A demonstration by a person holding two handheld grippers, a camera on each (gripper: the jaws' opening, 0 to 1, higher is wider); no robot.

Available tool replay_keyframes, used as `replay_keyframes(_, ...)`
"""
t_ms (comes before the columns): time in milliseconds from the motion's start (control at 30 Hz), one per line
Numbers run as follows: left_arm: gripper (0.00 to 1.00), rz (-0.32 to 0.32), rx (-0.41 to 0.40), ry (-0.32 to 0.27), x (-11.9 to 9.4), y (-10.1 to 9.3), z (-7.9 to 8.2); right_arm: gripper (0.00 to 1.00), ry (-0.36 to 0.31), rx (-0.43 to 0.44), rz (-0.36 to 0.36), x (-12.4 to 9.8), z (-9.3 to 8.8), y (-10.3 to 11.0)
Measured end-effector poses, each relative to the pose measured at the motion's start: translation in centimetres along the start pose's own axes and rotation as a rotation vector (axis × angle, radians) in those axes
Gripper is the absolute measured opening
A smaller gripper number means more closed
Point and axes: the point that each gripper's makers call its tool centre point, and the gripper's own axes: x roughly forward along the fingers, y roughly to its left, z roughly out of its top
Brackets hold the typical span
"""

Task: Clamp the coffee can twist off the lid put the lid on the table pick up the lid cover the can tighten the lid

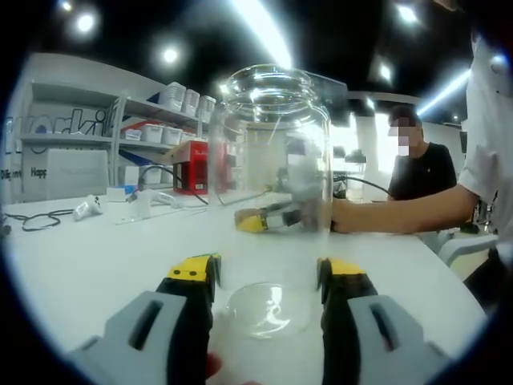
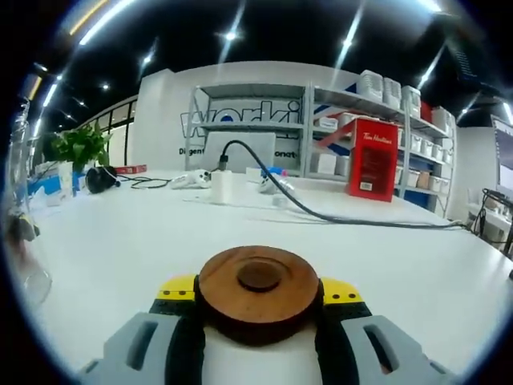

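A clear glass jar [image 1: 271,176] stands upright on the white table [image 1: 96,265] with its mouth uncovered. My left gripper [image 1: 268,277] is shut on the jar's lower part, one yellow-tipped jaw on each side. Through the glass I see the right gripper [image 1: 268,219], low over the table behind the jar, at the end of a person's arm [image 1: 401,215]. In the right gripper view, a round brown wooden lid [image 2: 258,293] sits between the jaws of my right gripper [image 2: 258,298], which is shut on it just above the tabletop. The jar [image 2: 20,200] shows at that view's left edge.
A black cable [image 2: 337,215] runs across the table towards a white cup [image 2: 220,186]. Shelves with white bins and a red box [image 2: 372,159] line the back wall. A plant [image 2: 80,144] stands at the far left. A person in a black shirt [image 1: 421,168] sits behind the table.
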Motion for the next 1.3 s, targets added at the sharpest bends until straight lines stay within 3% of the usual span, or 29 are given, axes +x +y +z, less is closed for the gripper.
replay_keyframes(233,0.43,-0.001,0.001,-0.001,0.00,0.04,0.00,0.53,-0.009,-0.022,-0.001,-0.09,0.28,-0.26)
replay_keyframes(1300,0.44,0.000,0.007,0.002,0.03,-0.09,0.00,0.50,-0.007,-0.022,0.005,0.22,0.05,-0.24)
